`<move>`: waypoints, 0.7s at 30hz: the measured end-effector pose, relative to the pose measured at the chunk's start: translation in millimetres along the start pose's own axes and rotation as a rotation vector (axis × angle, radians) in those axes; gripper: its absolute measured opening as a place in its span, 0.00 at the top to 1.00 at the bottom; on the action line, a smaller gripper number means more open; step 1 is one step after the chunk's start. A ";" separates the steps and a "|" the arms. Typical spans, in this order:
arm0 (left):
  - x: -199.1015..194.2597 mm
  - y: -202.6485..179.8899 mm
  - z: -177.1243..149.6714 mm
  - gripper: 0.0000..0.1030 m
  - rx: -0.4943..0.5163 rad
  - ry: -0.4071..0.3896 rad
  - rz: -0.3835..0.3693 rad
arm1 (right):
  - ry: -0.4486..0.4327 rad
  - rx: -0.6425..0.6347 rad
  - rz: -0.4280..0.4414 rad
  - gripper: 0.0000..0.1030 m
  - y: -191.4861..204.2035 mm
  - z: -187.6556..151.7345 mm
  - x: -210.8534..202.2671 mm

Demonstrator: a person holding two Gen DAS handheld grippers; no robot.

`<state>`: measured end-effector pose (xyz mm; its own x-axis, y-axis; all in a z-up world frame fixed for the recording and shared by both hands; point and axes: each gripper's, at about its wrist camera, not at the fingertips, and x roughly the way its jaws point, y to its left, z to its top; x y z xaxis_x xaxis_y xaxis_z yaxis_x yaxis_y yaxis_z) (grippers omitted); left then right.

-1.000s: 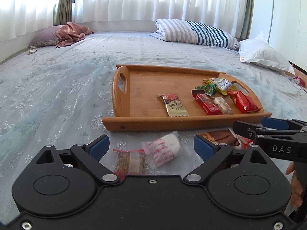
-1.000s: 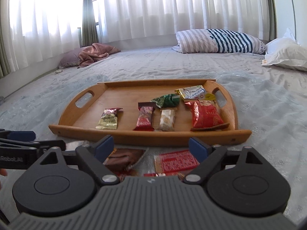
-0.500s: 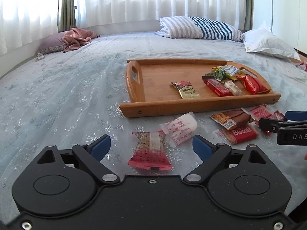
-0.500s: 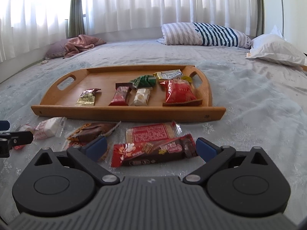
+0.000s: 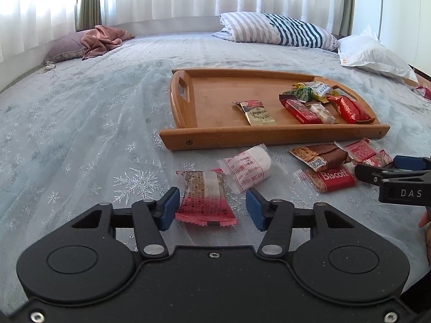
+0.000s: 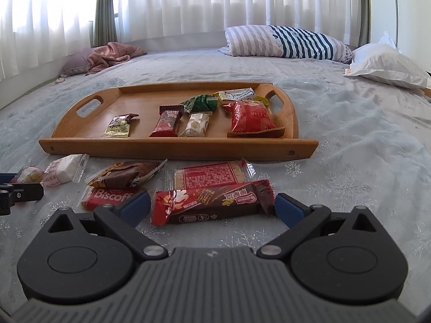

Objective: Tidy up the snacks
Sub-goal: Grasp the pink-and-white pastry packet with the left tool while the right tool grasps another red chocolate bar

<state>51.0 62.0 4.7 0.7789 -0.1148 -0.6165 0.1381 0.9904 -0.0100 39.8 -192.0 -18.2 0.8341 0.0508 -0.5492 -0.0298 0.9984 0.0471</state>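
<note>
Under the left gripper (image 5: 212, 208), the near end of a red-and-clear snack bar (image 5: 205, 196) is hidden by the black body; its jaws have just been closing and stand narrowed around the bar, right pad apart, left contact unclear; the right gripper (image 6: 212, 207) gapes wide around a brown-and-red wafer bar (image 6: 212, 201); the wooden tray (image 6: 177, 146) holds six packets, its left half bare; Biscoff (image 5: 332, 179) lies on the bedspread (image 5: 80, 123) before its near rim.
</note>
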 end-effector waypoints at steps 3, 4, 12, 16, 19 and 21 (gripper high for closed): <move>-4.0 -0.8 1.5 0.55 0.002 -0.004 -0.001 | -0.008 -0.001 -0.006 0.00 0.2 -0.9 -0.3; -5.5 -0.8 2.4 0.56 0.001 -0.008 -0.004 | -0.010 -0.003 -0.007 0.00 0.7 -0.9 -0.3; -6.0 -1.4 5.5 0.56 0.014 -0.009 0.011 | -0.022 -0.014 -0.005 0.07 1.0 0.7 -7.3; -0.1 0.3 3.8 0.66 0.008 0.016 0.008 | -0.017 -0.028 0.001 0.13 1.7 0.8 -10.6; 0.3 0.7 4.6 0.68 0.007 0.027 0.006 | -0.018 -0.045 -0.001 0.18 3.1 0.8 -12.8; -0.5 1.6 5.9 0.69 0.002 0.028 0.003 | -0.018 -0.055 0.000 0.24 3.9 1.1 -14.3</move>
<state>54.5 63.2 9.6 0.7621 -0.1098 -0.6381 0.1373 0.9905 -0.0065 28.3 -188.8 -9.2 0.8440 0.0511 -0.5340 -0.0599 0.9982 0.0010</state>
